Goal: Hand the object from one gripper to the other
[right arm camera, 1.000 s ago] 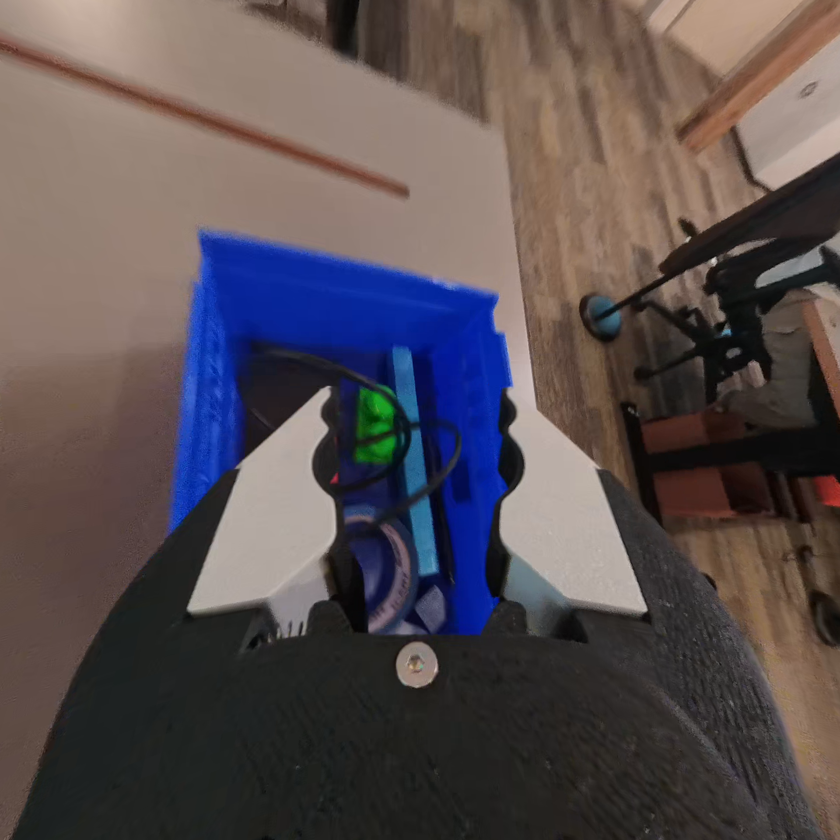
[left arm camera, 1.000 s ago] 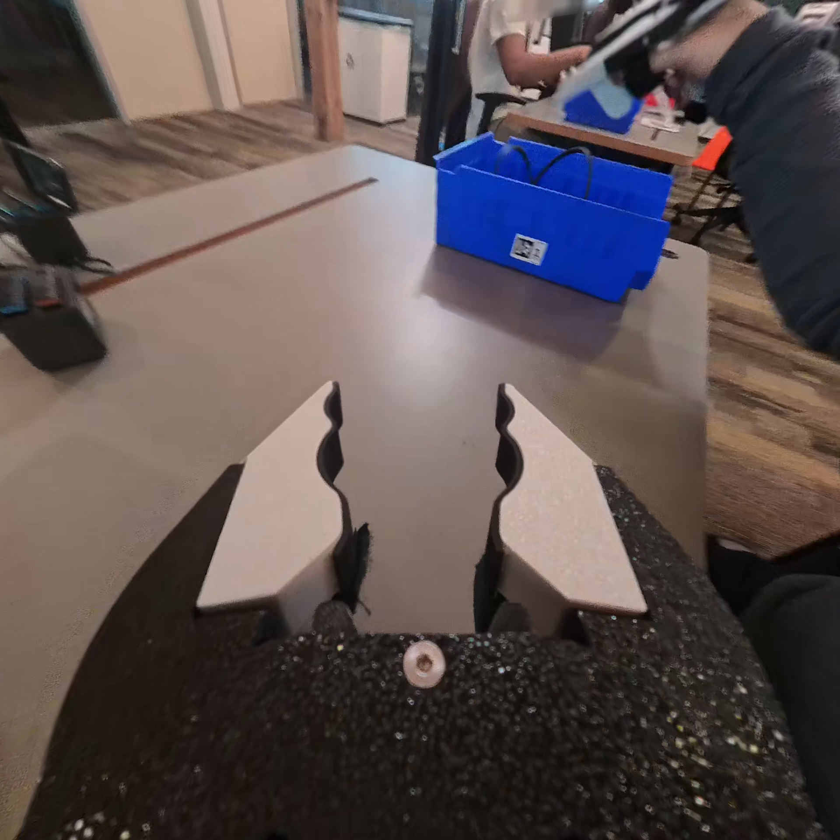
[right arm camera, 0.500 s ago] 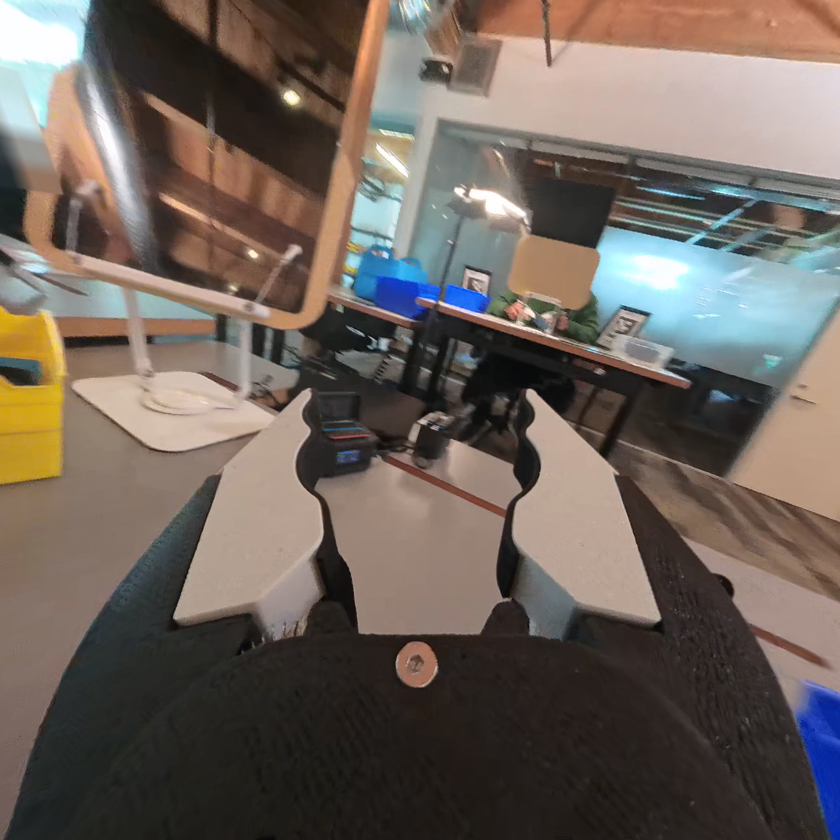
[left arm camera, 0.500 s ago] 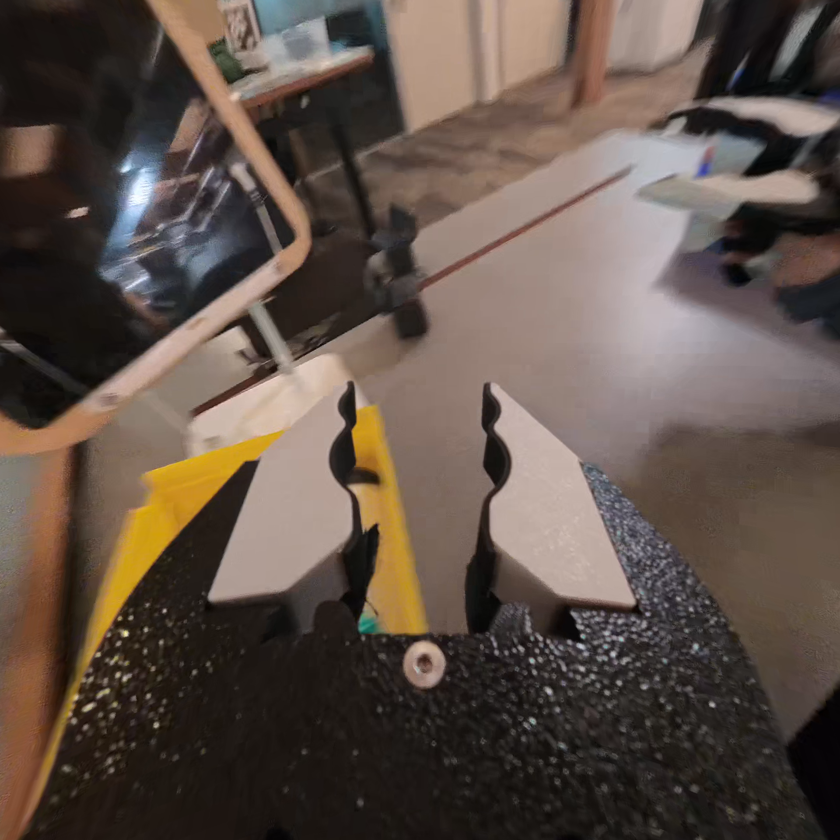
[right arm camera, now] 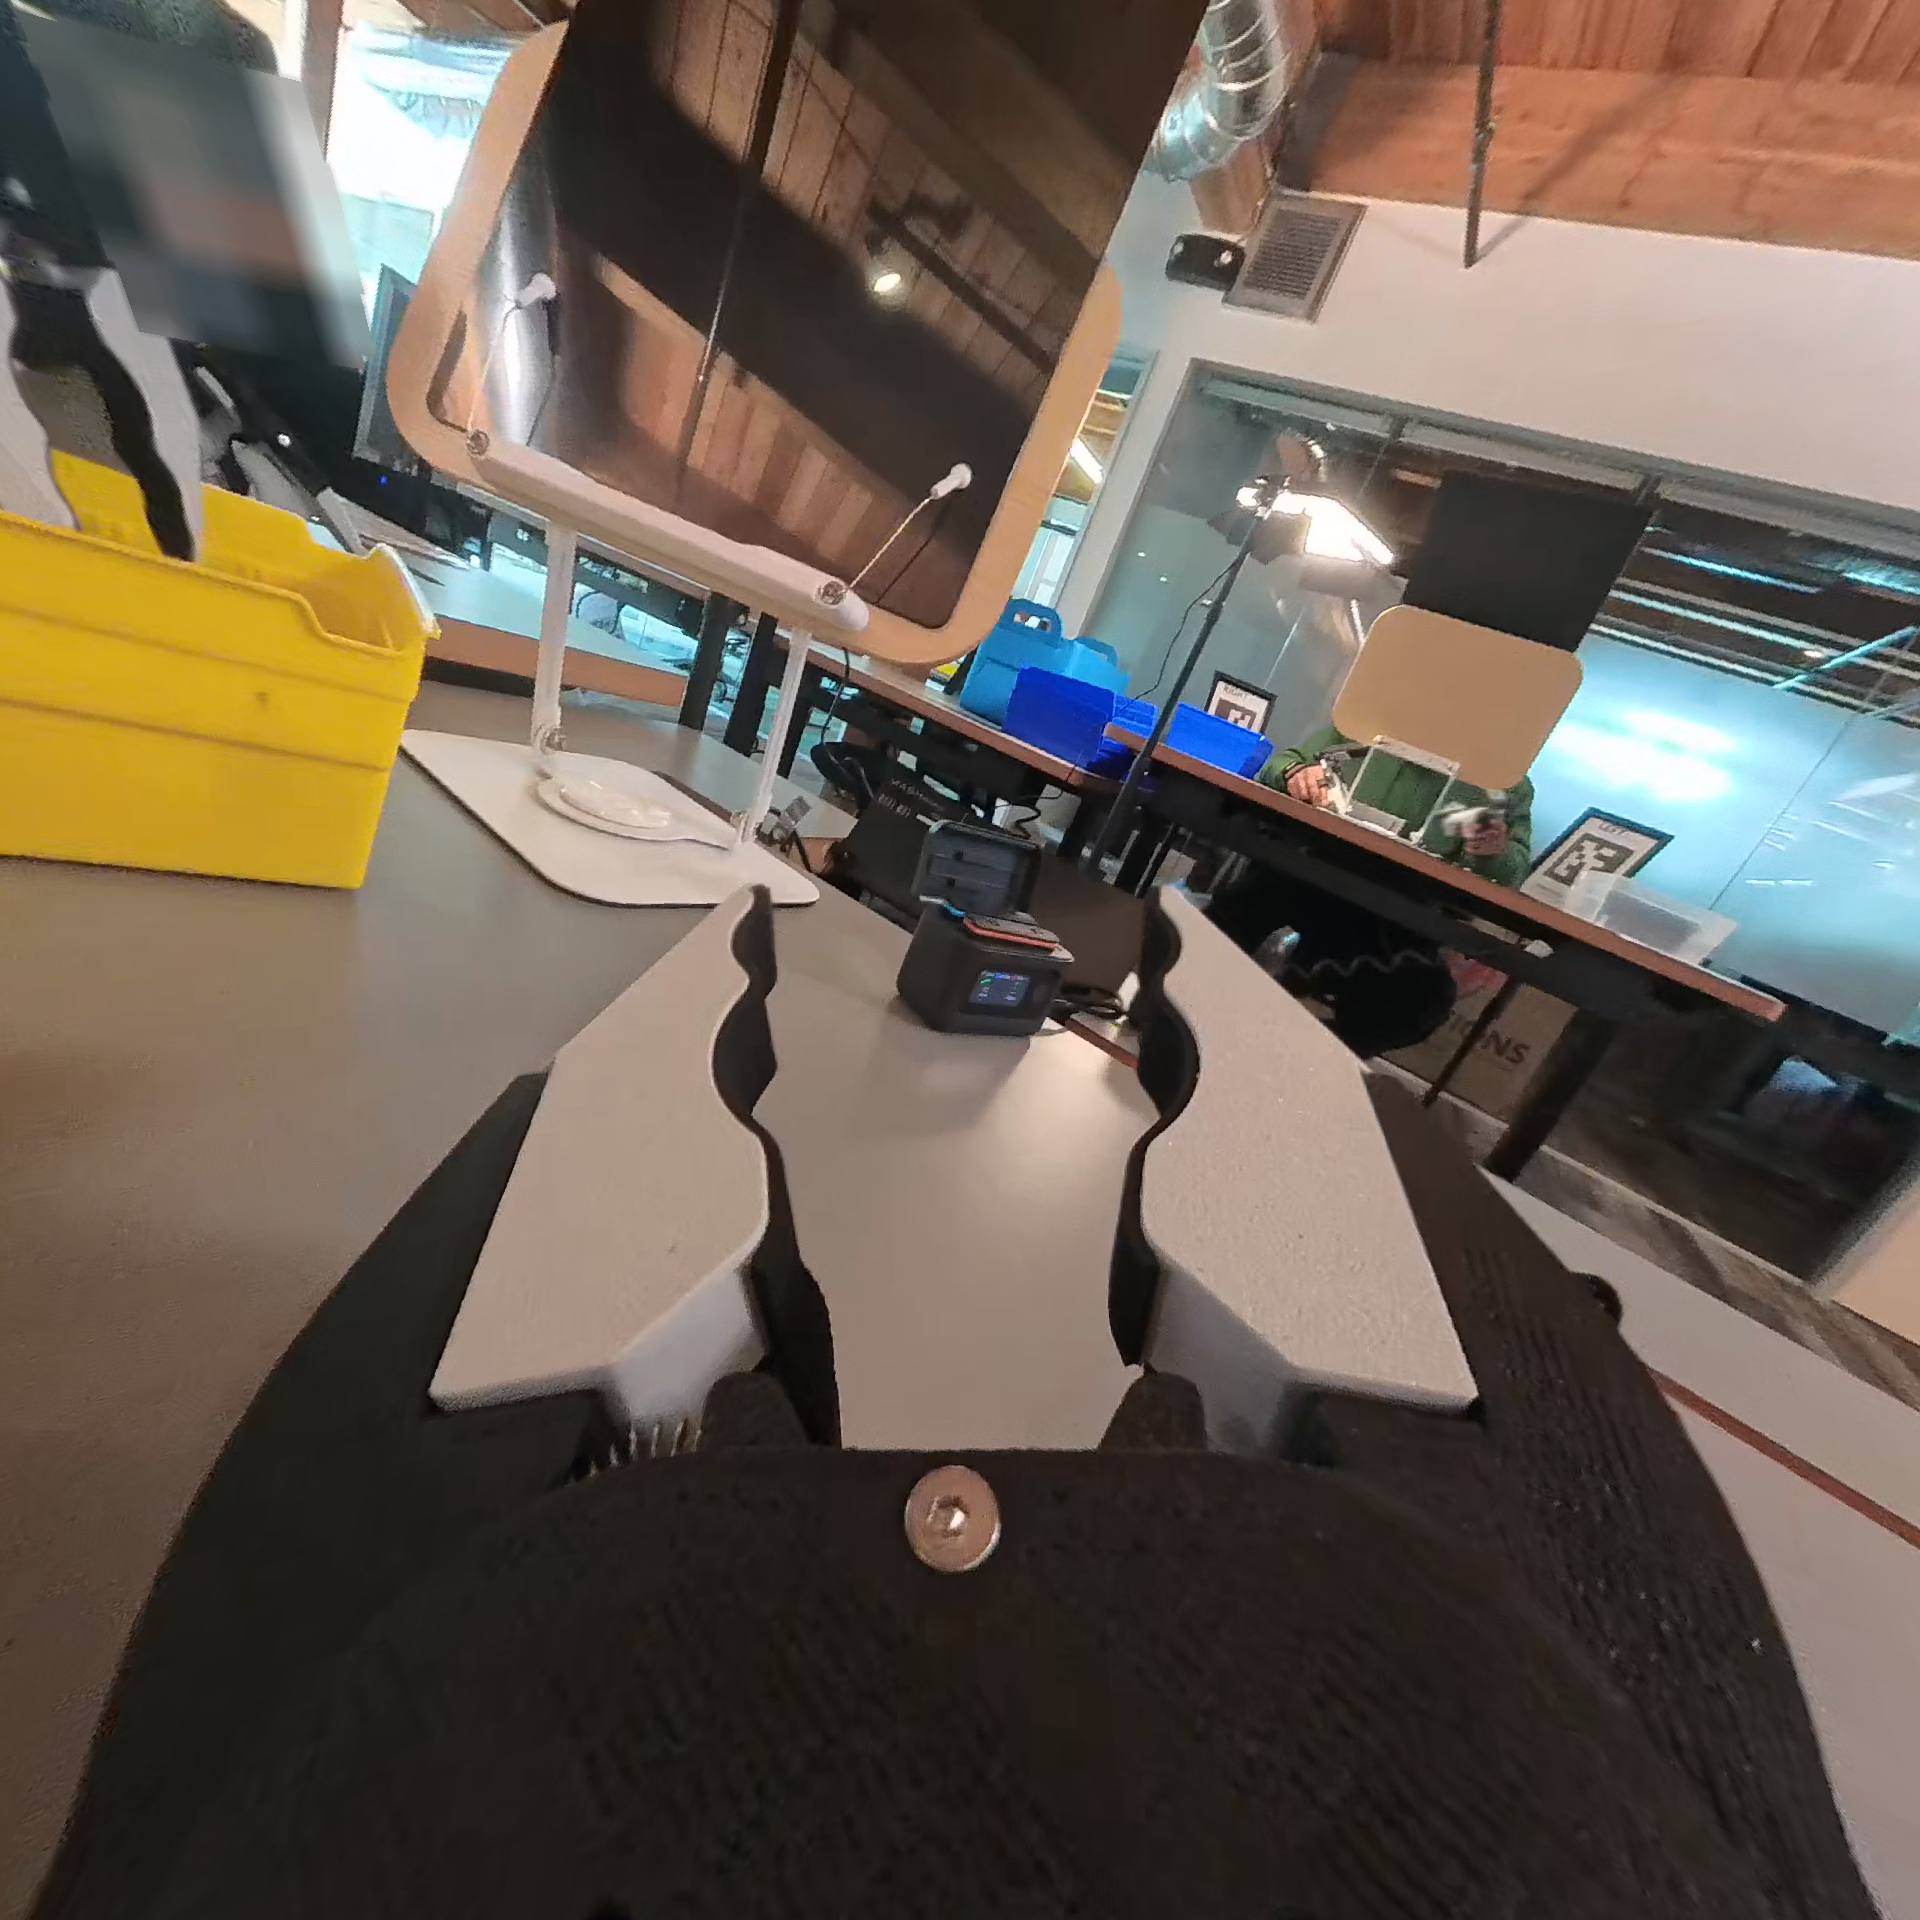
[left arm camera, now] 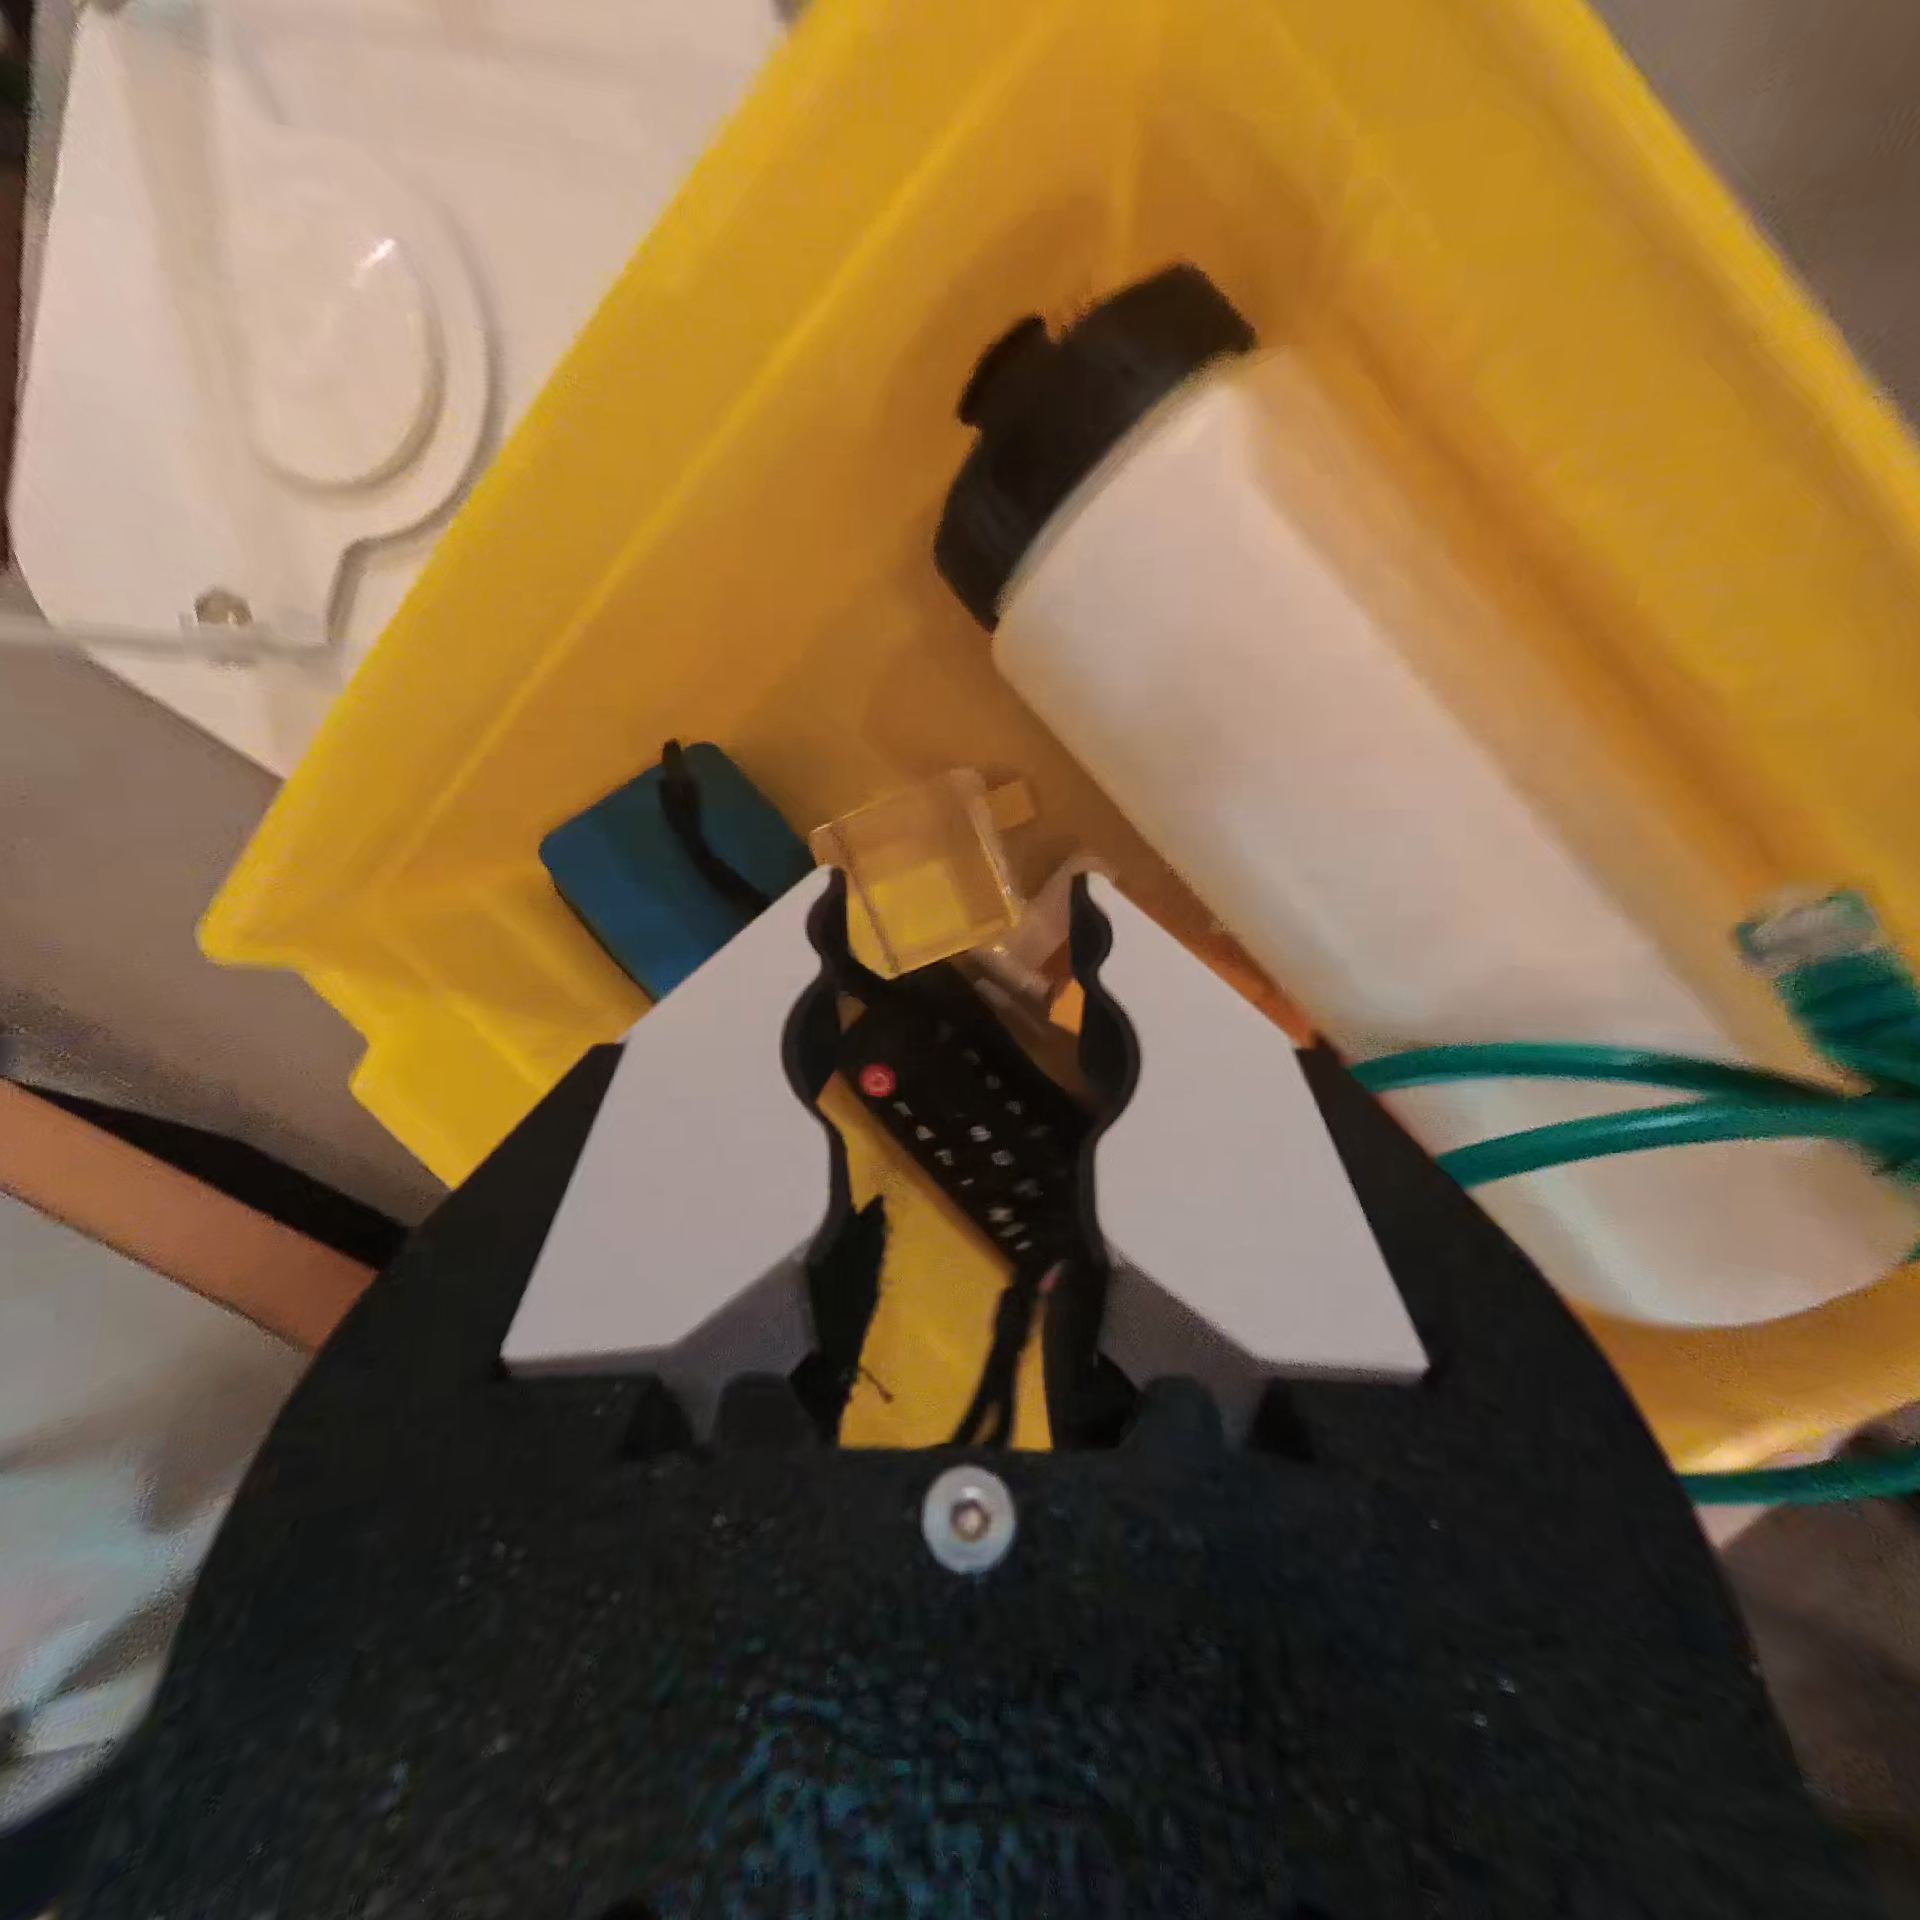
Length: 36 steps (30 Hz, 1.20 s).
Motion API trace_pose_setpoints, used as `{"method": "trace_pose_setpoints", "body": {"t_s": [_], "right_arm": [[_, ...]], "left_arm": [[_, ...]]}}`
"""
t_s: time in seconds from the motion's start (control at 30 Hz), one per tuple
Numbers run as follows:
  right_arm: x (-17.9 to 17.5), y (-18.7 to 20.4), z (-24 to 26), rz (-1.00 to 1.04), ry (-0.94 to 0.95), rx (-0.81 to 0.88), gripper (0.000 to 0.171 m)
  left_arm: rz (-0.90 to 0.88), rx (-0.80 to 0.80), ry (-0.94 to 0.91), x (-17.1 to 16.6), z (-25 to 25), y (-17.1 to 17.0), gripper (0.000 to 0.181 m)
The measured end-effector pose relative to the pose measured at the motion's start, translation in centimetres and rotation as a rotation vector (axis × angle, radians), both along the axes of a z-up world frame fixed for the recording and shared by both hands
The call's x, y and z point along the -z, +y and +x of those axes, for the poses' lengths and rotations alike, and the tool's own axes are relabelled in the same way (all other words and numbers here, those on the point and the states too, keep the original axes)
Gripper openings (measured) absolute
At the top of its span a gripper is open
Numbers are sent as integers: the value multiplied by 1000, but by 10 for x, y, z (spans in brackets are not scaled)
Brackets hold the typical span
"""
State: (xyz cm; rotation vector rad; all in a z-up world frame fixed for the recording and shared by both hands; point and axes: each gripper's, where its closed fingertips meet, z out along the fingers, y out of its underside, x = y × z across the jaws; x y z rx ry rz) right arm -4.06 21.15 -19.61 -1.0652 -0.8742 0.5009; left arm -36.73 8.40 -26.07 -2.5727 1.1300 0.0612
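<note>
left gripper [left arm camera: 956, 914] jaws apart over remote [left arm camera: 966, 1127] in yellow bin [left arm camera: 727, 436] | right gripper [right arm camera: 956, 935] spread, empty | risk: clear block [left arm camera: 920, 883] at the fingertips blocks the grasp, cable [left arm camera: 1621, 1101] tangles

Inside the yellow bin [left arm camera: 644, 540], the black remote [left arm camera: 966, 1132] is partly hidden behind the left gripper [left arm camera: 956, 894] fingers; the white bottle [left arm camera: 1351, 862] and green cable [left arm camera: 1662, 1101] blur and run off the right edge; the blue block [left arm camera: 665, 883] is half covered
</note>
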Motion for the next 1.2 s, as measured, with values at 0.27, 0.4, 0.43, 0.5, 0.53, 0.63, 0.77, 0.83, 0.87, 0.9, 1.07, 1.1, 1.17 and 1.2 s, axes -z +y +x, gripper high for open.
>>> {"method": "trace_pose_setpoints", "body": {"t_s": [0.27, 0.4, 0.43, 0.5, 0.53, 0.63, 0.77, 0.83, 0.87, 0.9, 1.07, 1.1, 1.17, 1.2], "right_arm": [[8, 0, -6, -31, -28, -28, 69], [12, 0, -8, -56, -40, -43, 69], [12, 0, -8, -60, -42, -46, 69], [13, 0, -9, -63, -45, -50, 69], [13, 0, -9, -62, -48, -51, 69], [14, -1, -10, -58, -53, -51, 69], [14, -2, -11, -54, -59, -57, 69], [14, -3, -12, -52, -62, -59, 69], [14, -3, -12, -51, -64, -60, 69], [14, -3, -13, -50, -66, -61, 69], [14, -4, -14, -50, -68, -68, 69], [15, -5, -14, -53, -70, -72, 68], [15, -8, -15, -59, -73, -88, 68], [14, -11, -16, -54, -75, -101, 67]], "left_arm": [[-58, 275, 298, 15, -18, 12, 36], [-77, 401, 356, 7, -16, 10, 44], [-84, 439, 386, 6, -17, 10, 49], [-110, 518, 447, 9, -21, 8, 58], [-118, 567, 487, 12, -23, 8, 60], [-138, 664, 513, 24, -24, 12, 56], [-215, 712, 499, 37, -24, 13, 56], [-246, 737, 491, 45, -21, 10, 52], [-264, 749, 487, 48, -21, 8, 47], [-262, 738, 486, 51, -21, 9, 47], [-269, 642, 496, 54, -26, 9, 44], [-231, 616, 497, 51, -27, 11, 44], [-116, 512, 453, 37, -24, 19, 44], [-31, 442, 410, 26, -21, 24, 44]]}}
